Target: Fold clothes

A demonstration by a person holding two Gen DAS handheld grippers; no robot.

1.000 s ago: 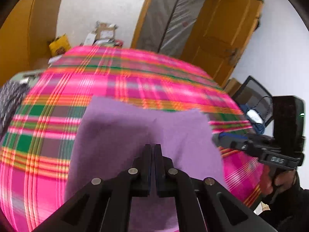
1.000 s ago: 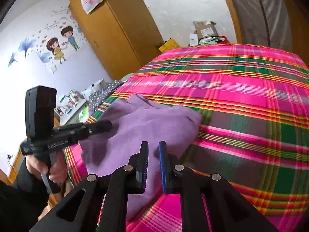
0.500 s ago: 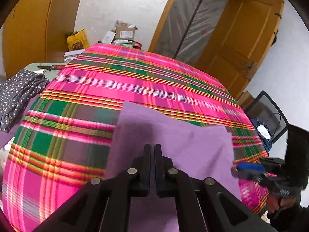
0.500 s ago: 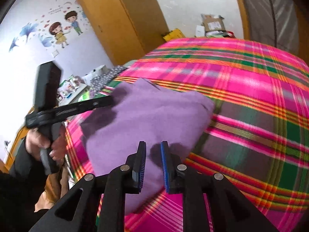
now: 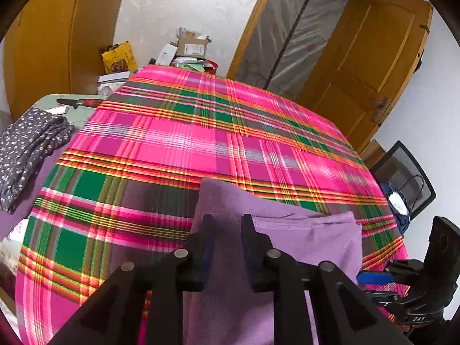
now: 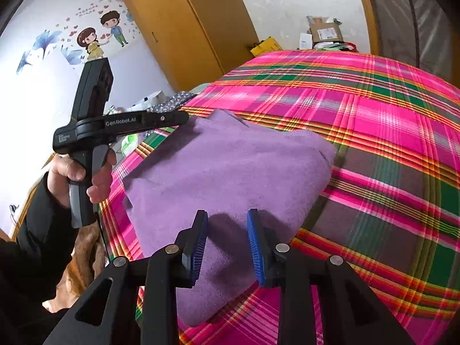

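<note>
A folded purple garment [image 5: 276, 247] lies flat on the pink, green and orange plaid bed cover [image 5: 178, 143], near the bed's front edge. It also shows in the right wrist view [image 6: 230, 172]. My left gripper [image 5: 225, 230] is open and empty, just above the garment's left side. My right gripper [image 6: 227, 227] is open and empty, above the garment's near right part. The left gripper's body [image 6: 120, 120], held by a hand, shows at the left of the right wrist view. The right gripper's body [image 5: 414, 287] shows at the lower right of the left wrist view.
A dark dotted folded garment [image 5: 26, 146] lies on a side table left of the bed. Boxes [image 5: 189, 46] stand beyond the bed's far end. A wooden wardrobe [image 6: 184, 26] and a door [image 5: 368, 57] flank the room. A black chair [image 5: 402, 178] stands at the right.
Both grippers have opened and let go of the purple garment, which now lies flat. Both have pulled back a little toward the bed's front edge.
</note>
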